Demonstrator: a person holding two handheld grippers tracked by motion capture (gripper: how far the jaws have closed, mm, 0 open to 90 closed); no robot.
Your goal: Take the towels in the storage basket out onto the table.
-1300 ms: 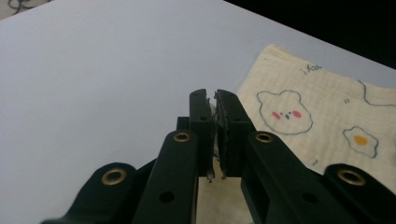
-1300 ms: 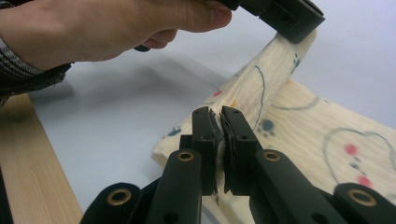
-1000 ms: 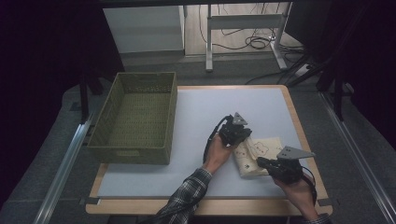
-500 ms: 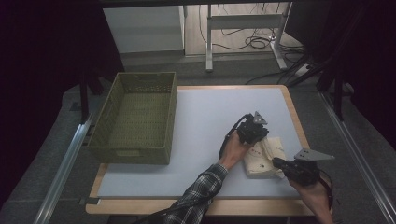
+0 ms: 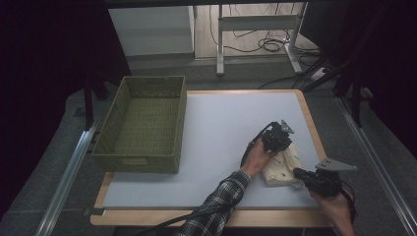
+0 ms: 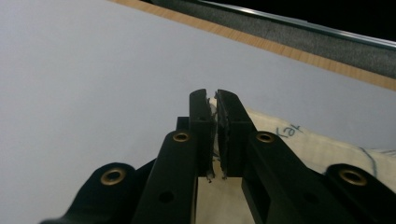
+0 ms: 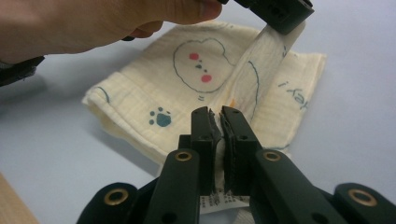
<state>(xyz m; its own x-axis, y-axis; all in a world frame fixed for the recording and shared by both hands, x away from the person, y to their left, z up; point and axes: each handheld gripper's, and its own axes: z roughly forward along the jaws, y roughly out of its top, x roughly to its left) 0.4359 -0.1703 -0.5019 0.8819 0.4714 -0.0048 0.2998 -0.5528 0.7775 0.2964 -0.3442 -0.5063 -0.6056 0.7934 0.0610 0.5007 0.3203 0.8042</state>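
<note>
The cream cloth (image 7: 196, 93), soft crinkled gauze folded square and printed with a blue-outlined animal face and paw, lies on the pale table (image 5: 216, 128) near its right edge. My left gripper (image 5: 278, 137) pinches a raised fold at its far corner. My right gripper (image 7: 220, 122) is pressed together on the near edge, by a white label.
</note>
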